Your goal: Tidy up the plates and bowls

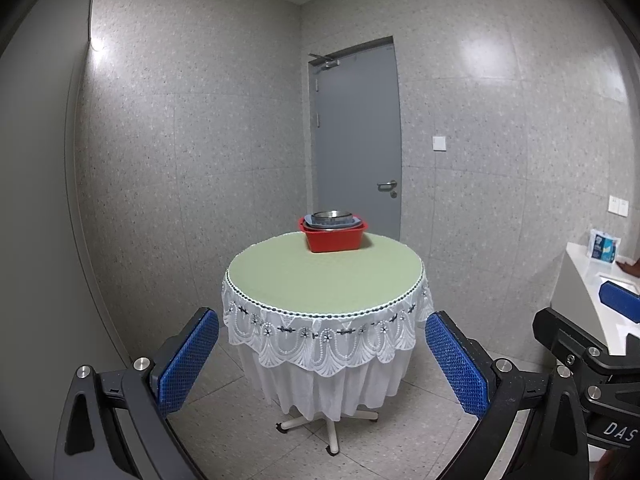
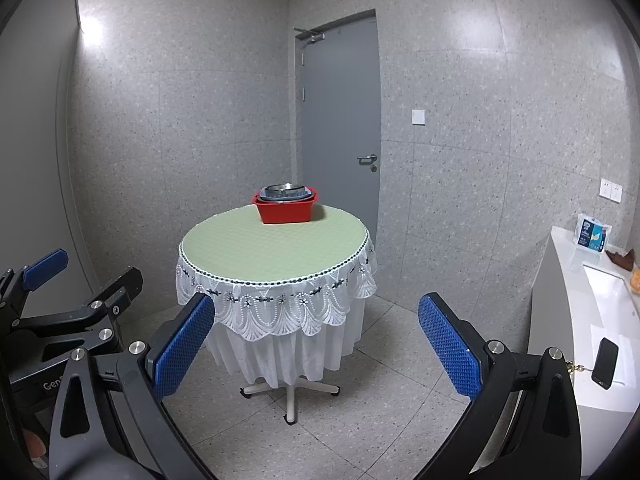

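Left view: left tool (image 1: 322, 360) held wide apart, holding nothing, well back from round counter (image 1: 324, 280). Red tub (image 1: 334, 240) with stacked bowls (image 1: 331, 218) far ahead at counter's back edge.

Right view: right tool (image 2: 316, 344) wide apart too, holding nothing. Red tub (image 2: 286, 210) far ahead, a bit left.

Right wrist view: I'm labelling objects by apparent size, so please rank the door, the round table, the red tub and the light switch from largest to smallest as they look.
1. Round table and door: similar, and the table is nearer, so unranked.
2. Red tub.
3. Light switch.
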`<action>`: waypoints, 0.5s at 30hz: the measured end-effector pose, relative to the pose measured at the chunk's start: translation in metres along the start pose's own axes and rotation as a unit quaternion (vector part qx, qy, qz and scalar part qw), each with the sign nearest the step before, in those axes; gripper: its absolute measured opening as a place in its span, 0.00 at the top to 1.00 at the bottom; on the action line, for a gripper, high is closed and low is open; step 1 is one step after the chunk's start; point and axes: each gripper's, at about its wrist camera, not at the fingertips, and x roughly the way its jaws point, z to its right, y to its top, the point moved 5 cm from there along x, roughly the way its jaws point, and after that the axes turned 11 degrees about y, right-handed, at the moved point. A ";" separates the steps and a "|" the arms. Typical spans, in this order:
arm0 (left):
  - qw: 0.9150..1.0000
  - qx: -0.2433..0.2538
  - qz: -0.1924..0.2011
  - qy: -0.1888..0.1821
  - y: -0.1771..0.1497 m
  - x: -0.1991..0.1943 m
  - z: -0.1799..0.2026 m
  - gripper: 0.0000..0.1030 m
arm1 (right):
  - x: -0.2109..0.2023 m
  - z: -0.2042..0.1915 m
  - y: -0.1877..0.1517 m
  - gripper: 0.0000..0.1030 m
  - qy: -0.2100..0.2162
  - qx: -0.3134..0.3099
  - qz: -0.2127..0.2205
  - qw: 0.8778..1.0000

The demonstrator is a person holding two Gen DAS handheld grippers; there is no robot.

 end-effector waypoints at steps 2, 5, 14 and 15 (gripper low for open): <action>1.000 0.000 0.000 0.000 -0.001 0.002 0.003 0.01 | 0.000 0.003 0.000 0.00 0.001 0.001 -0.002 1.000; 1.000 0.001 0.001 0.001 0.001 0.005 0.008 0.01 | 0.000 0.006 0.000 0.00 0.001 0.002 -0.002 1.000; 1.000 0.000 -0.001 0.004 -0.002 0.014 0.017 0.01 | 0.005 0.010 0.000 0.00 0.003 0.003 -0.007 1.000; 1.000 0.001 -0.002 0.005 -0.003 0.017 0.017 0.01 | 0.006 0.011 0.000 0.00 0.004 0.003 -0.007 1.000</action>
